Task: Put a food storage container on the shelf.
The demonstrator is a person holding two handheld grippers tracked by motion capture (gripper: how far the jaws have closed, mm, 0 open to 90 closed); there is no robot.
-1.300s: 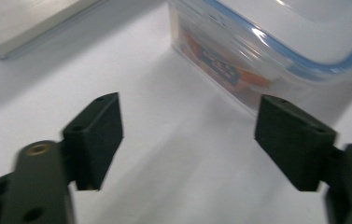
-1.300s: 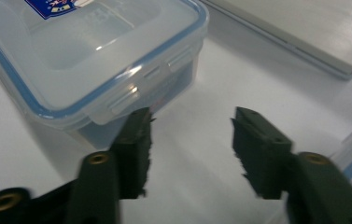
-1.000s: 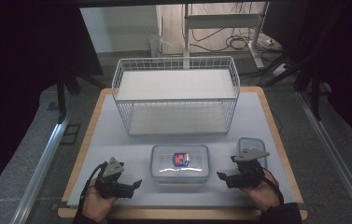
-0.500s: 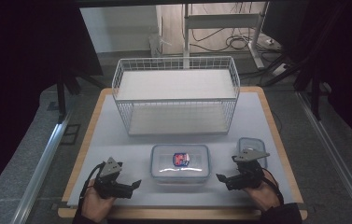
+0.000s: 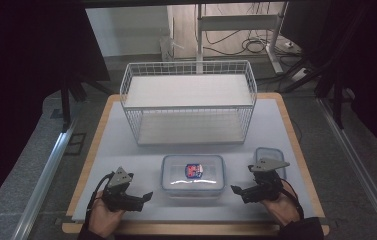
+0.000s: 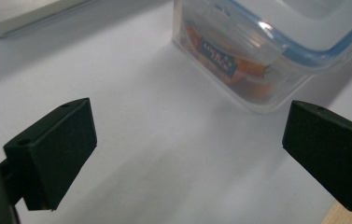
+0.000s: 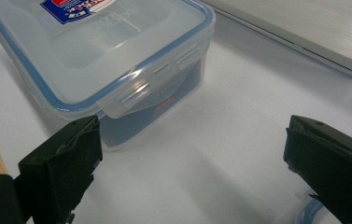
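I have the lidded container point(image 5: 193, 174) between my 2 grippers, touching neither. My left gripper point(image 5: 143, 197) stands wide apart; my right gripper point(image 5: 237, 190) has just been opening, nothing between its jaws.

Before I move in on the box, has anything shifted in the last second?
Only the right gripper: its jaws have just been opening and now stand wide, nothing between them. Both hands stayed where they were. The left gripper is open and empty as before. The lidded box, the small container behind the right gripper and the wire basket have not moved.
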